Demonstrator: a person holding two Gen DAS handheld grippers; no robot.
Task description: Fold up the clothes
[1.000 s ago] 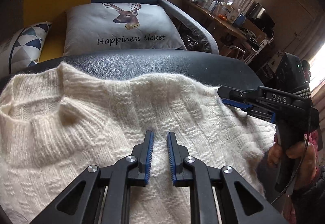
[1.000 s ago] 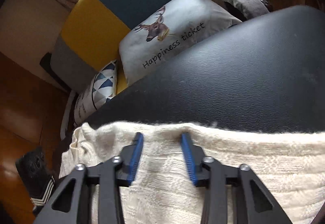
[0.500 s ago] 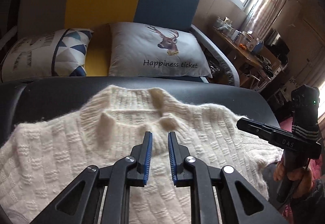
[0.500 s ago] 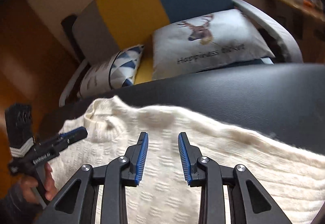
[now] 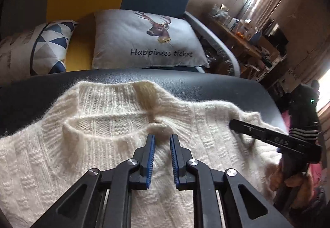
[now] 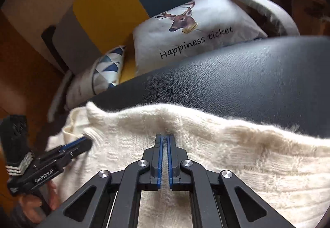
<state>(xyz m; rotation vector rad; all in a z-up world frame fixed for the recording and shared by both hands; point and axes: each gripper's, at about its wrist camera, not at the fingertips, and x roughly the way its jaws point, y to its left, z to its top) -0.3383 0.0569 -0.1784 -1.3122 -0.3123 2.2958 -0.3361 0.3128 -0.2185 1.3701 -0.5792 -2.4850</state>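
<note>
Your right claw point(image 6: 165, 140) is pinched nearly closed on a ridge of the cream sweater point(image 6: 237, 157), while your left claw point(image 5: 162, 139) stands open with its tips straddling a small bunch of knit at the collar point(image 5: 107, 104). The sweater lies spread under both claws on the black leather seat point(image 6: 237, 75) — just past it, beyond the tips, sit a deer pillow point(image 5: 144, 40) and a triangle-patterned pillow point(image 5: 47, 46) against the chair back.

Both wrist views sit low and close over the cream sweater point(image 5: 99, 145), facing the deer pillow point(image 6: 196, 38) beyond the black surface's far edge.
</note>
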